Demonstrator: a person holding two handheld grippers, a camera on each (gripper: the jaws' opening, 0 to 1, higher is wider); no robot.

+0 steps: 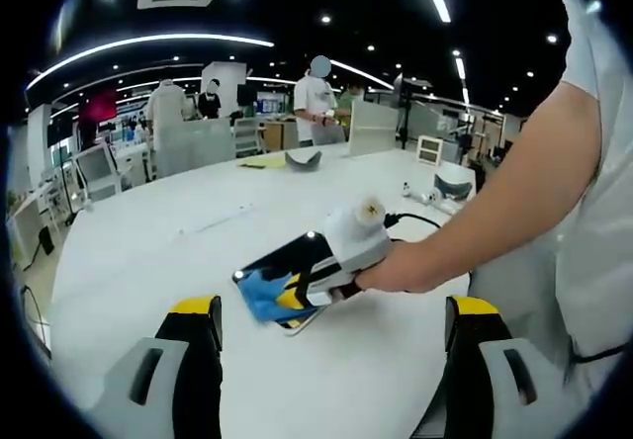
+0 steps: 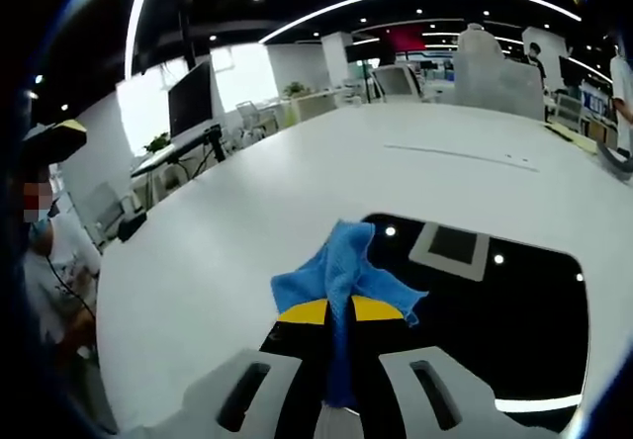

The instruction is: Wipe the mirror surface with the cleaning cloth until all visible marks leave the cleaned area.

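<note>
The right gripper (image 2: 339, 312) pinches the blue cleaning cloth (image 2: 341, 271) and presses it on the near-left edge of the mirror (image 2: 495, 320), which lies flat on the white table (image 2: 297, 182), probably to wipe marks, while the left gripper (image 1: 331, 320) stands wide and empty.

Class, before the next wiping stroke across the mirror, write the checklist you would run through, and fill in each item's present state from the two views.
1. Cloth held: ok. The right gripper is shut on the blue cloth.
2. Cloth on the glass: ok. It rests at the near edge of the mirror.
3. Mirror lying flat on the white table: ok.
4. Left gripper clear of the stroke: ok. Its jaws stand open, apart from the mirror.
5. Marks left on the glass: cannot tell. The surface reflects ceiling lights and a vent.
6. Mirror and cloth both in sight: ok.
</note>
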